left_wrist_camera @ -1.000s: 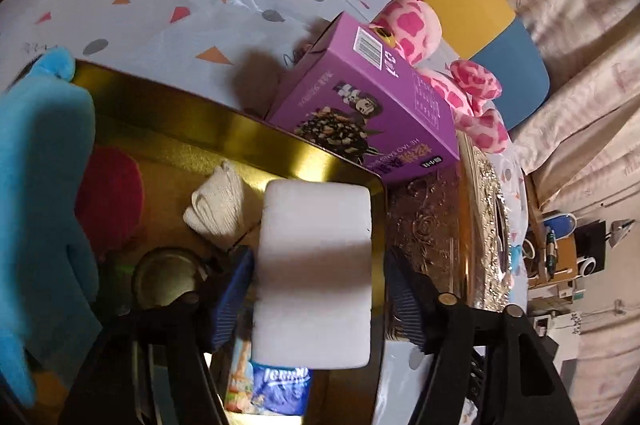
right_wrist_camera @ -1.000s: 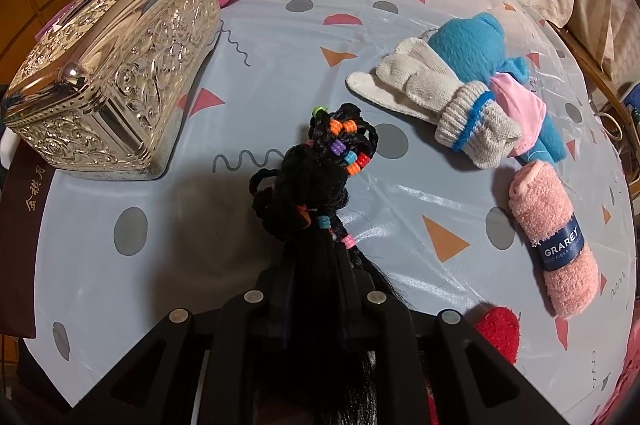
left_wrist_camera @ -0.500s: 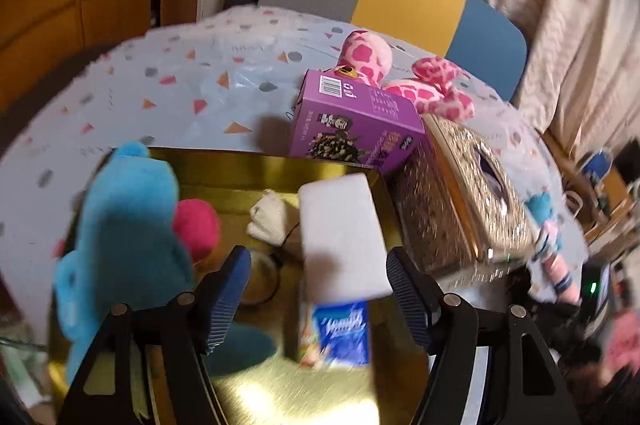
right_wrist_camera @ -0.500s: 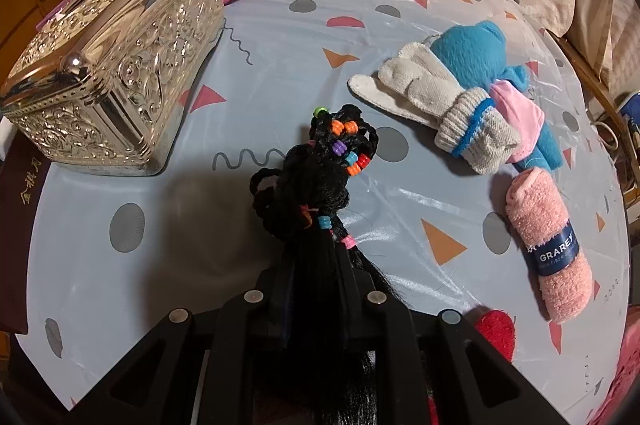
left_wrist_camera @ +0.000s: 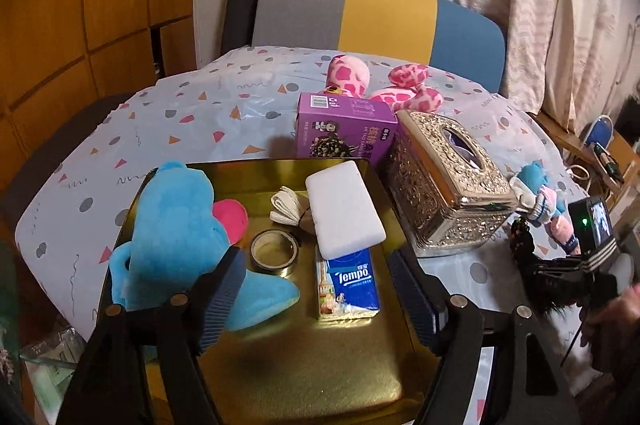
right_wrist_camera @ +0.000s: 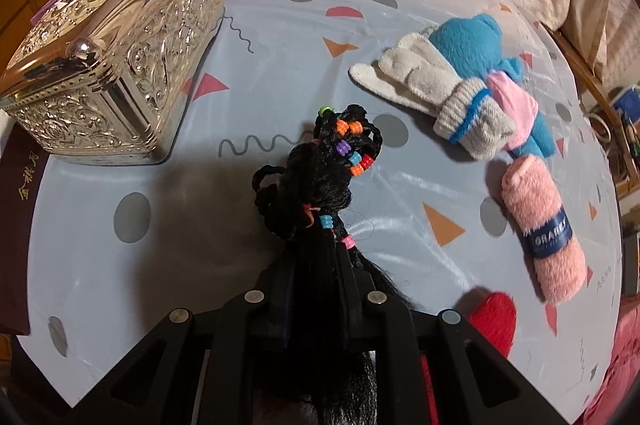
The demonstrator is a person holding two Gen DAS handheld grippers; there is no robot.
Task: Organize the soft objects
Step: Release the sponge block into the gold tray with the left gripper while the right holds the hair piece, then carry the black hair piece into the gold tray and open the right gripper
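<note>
The left gripper (left_wrist_camera: 316, 295) hangs above the gold tray (left_wrist_camera: 288, 377) at the table's near left edge, its jaws opening with nothing pinched between them. In the tray lie a white sponge (left_wrist_camera: 344, 211) against the far right wall, a blue plush toy (left_wrist_camera: 176, 233) along the left wall, and a tissue pack (left_wrist_camera: 346, 283). The right gripper (right_wrist_camera: 316, 273) is clamped on a black beaded hairpiece (right_wrist_camera: 324, 181) mid-table, beside the silver tissue box (right_wrist_camera: 116, 77).

Right gripper (right_wrist_camera: 316, 289) clamps black beaded braid (right_wrist_camera: 324, 177) over table (right_wrist_camera: 200, 257). Silver box (right_wrist_camera: 116, 65) far left; glove (right_wrist_camera: 436, 93), pink towel (right_wrist_camera: 544, 229) right.
</note>
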